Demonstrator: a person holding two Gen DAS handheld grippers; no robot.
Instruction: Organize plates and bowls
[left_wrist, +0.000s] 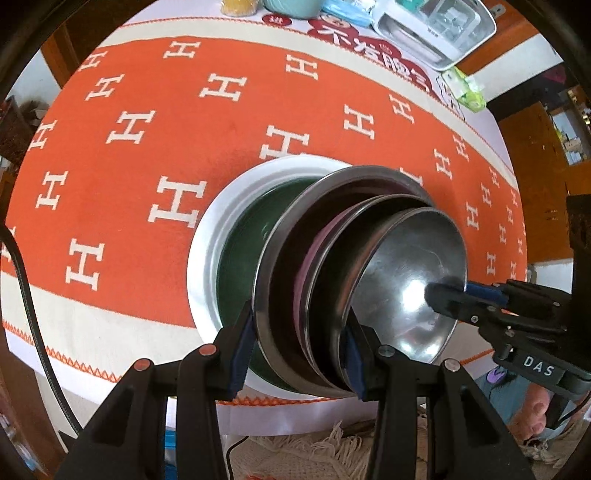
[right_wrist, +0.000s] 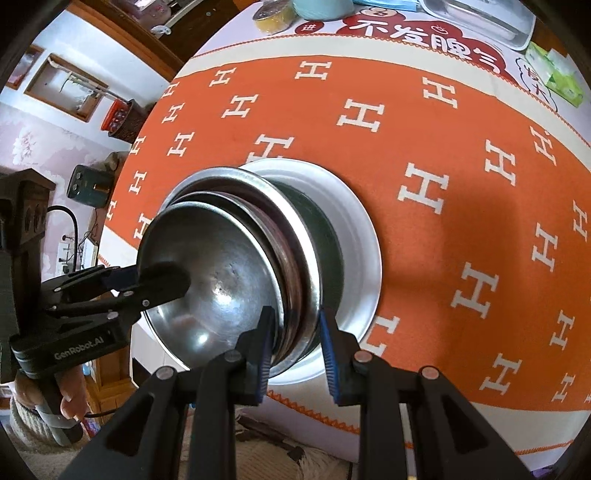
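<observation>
- Two grippers hold one stack of steel bowls (left_wrist: 369, 266) from opposite sides, above a white plate (left_wrist: 207, 236) with a dark green dish (left_wrist: 236, 266) in it.
- The plate lies on the orange cloth (left_wrist: 147, 122) with white H marks, close to the near edge of the table, about midway along that edge.
- The left gripper (left_wrist: 299, 354) points steeply down; its two blue-padded fingers (left_wrist: 240, 354) stand on both sides of the stacked rims and press on them, so it is clenched on the stack.
- The right gripper (right_wrist: 295, 354) also points steeply down; its jaws are narrower and pinch the rims of the stack on the other side.
- In the stack, the outer bowl is widest, then a pink-purple rim shows, then two smaller steel bowls; the innermost one (right_wrist: 218, 280) is shiny and empty.
- The stack looks tilted in both views; I cannot tell if its bottom touches the green dish.
- A hand (right_wrist: 70, 398) of the person holds the grip of the left gripper, seen low at the left of the right wrist view.
- At the far edge of the table stand a white tray (left_wrist: 436, 29), a light green cup (left_wrist: 291, 7) and a green packet (left_wrist: 465, 92).
</observation>
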